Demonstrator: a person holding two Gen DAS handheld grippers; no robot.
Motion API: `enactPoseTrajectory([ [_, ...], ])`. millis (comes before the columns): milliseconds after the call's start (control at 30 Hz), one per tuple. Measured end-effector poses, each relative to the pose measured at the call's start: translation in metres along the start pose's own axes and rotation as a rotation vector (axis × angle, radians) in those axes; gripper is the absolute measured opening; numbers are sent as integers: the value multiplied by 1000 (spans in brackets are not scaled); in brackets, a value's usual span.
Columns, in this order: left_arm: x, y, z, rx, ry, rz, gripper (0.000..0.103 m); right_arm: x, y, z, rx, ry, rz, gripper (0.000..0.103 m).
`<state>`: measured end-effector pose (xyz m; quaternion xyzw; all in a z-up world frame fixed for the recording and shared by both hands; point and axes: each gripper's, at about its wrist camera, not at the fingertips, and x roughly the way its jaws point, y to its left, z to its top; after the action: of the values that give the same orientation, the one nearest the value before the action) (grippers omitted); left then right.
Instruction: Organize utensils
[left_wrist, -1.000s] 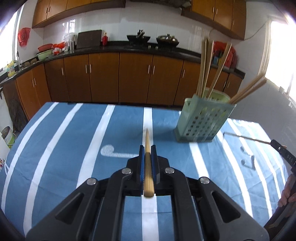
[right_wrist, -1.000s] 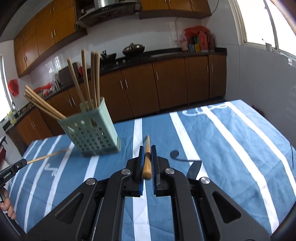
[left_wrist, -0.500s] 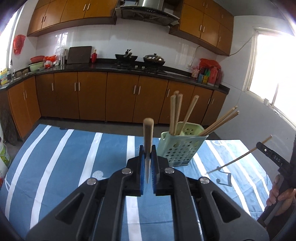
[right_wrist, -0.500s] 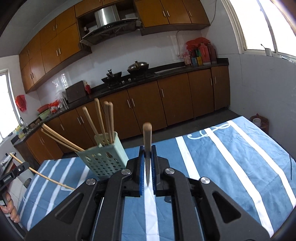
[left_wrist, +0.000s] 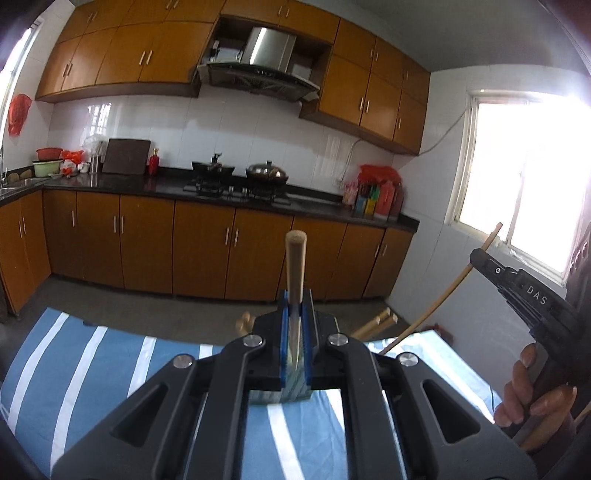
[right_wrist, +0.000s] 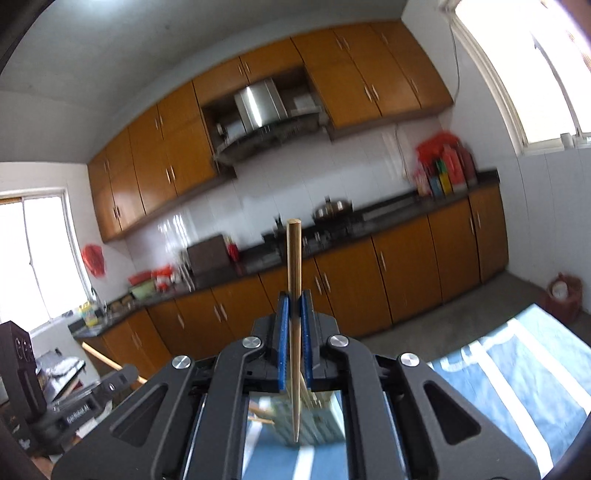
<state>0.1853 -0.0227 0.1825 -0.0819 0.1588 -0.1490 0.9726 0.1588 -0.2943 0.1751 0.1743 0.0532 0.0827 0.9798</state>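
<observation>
Left claw: the black two-finger gripper with blue pads (left_wrist: 295, 317) is clamped on a wooden chopstick (left_wrist: 295, 258), which stands upright between the pads, thick end above them.
Right claw: the matching black gripper (right_wrist: 294, 317) is clenched on a second wooden chopstick (right_wrist: 293, 266), thick end up, pointed tip hanging below the pads.
Holder: the pale green perforated plastic basket (right_wrist: 314, 424) stands on the blue cloth with white stripes (left_wrist: 92, 369), mostly hidden behind the jaws.
Holder contents: several wooden chopsticks (left_wrist: 373, 325) leaning out.

A home kitchen; wooden cabinets (left_wrist: 207, 247), a gas stove (left_wrist: 236, 188) with pans, a steel range hood (left_wrist: 266, 62) above.
</observation>
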Motion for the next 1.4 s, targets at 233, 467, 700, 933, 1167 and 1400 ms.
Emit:
enactPoseTrajectory([
  [233, 34, -9, 18, 3, -45, 67, 7, 36, 18, 1, -56, -79, -25, 7],
  [467, 71, 4, 3, -15, 15, 92, 7, 75, 21, -31, -128, -2, -60, 7],
  [700, 88, 21, -11, -38, 43, 85, 7, 87, 17, -44, -119, 38, -66, 7],
  [933, 93, 29, -17, -66, 65, 86, 14, 88, 15, -49, -112, 86, -69, 30],
  [1167, 76, 32, -10, -80, 38, 87, 18, 70, 13, -35, -101, 53, -85, 38],
  [1400, 35, 34, -8, -68, -1, 109, 37, 36, 13, -25, -123, 33, -85, 50],
])
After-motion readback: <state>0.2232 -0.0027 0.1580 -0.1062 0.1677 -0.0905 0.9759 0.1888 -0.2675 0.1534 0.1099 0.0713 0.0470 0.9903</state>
